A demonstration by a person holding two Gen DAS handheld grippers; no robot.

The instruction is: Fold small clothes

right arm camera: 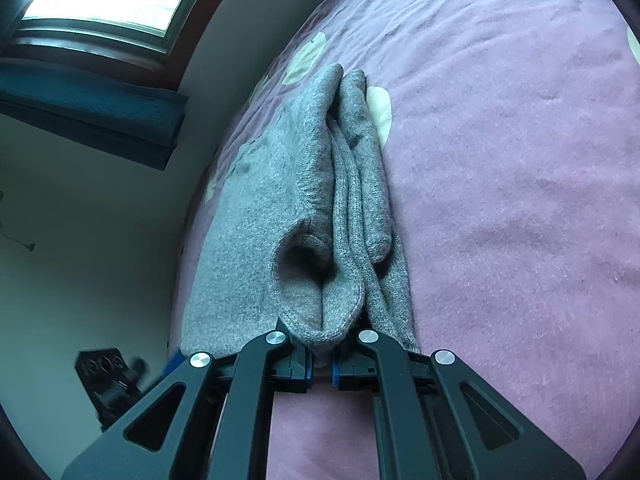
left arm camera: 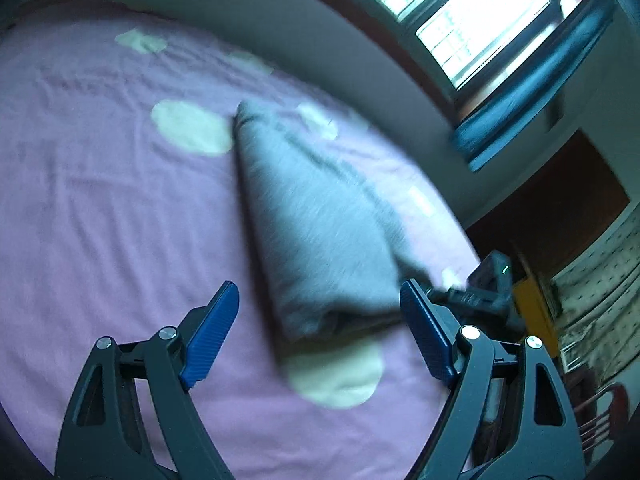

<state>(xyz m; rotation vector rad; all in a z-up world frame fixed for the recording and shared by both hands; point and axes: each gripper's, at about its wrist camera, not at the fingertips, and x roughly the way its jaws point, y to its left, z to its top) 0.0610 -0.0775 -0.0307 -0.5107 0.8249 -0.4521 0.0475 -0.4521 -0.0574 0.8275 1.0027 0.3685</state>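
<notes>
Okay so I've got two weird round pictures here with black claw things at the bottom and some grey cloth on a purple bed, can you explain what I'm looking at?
Those claws are two hand-held grippers; a person carries one in each hand, and each has a wide-angle camera looking along its fingers.

The blurry picture is from the left gripper. Its blue-padded jaws stand wide open, holding nothing, above the grey knitted garment.

The sharper picture is from the right gripper. Its jaws are shut on a bunched edge of the same garment, which lies partly folded.

Everything rests on a purple bedsheet with pale patches, near a window. The job is folding small clothes.
</notes>
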